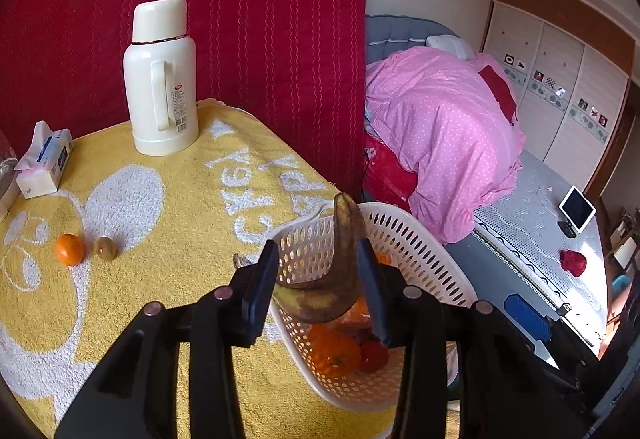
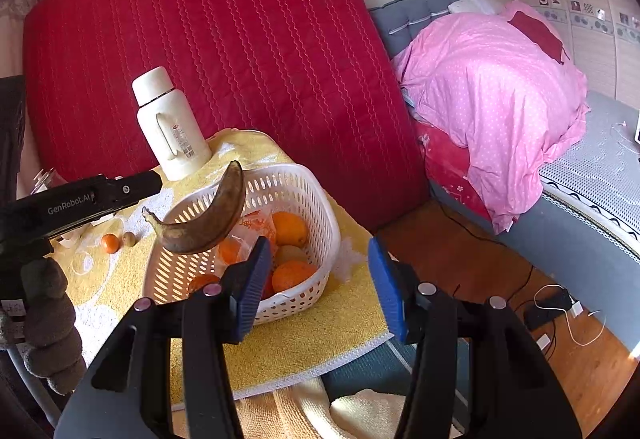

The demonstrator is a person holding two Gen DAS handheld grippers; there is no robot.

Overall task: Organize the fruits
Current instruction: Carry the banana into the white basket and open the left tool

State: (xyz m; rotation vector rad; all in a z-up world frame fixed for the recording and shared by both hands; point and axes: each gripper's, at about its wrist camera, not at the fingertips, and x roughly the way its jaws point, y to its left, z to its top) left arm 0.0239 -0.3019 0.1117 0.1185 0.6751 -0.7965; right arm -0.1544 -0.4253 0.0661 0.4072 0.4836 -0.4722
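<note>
My left gripper (image 1: 320,279) is shut on a dark, overripe banana (image 1: 336,275) and holds it above the white perforated basket (image 1: 424,251). The right wrist view shows the banana (image 2: 208,219) in the air over the basket (image 2: 312,195), which holds several oranges (image 2: 290,227) and other fruit. A small orange (image 1: 70,249) and a kiwi (image 1: 105,248) lie on the yellow towel (image 1: 160,239) to the left. My right gripper (image 2: 316,279) is open and empty, near the basket's front right.
A white thermos (image 1: 162,79) stands at the back of the table, with a tissue pack (image 1: 44,167) at the left. A red quilted mattress (image 1: 240,19) leans behind. To the right, beyond the table edge, is a bed with a pink duvet (image 1: 440,127).
</note>
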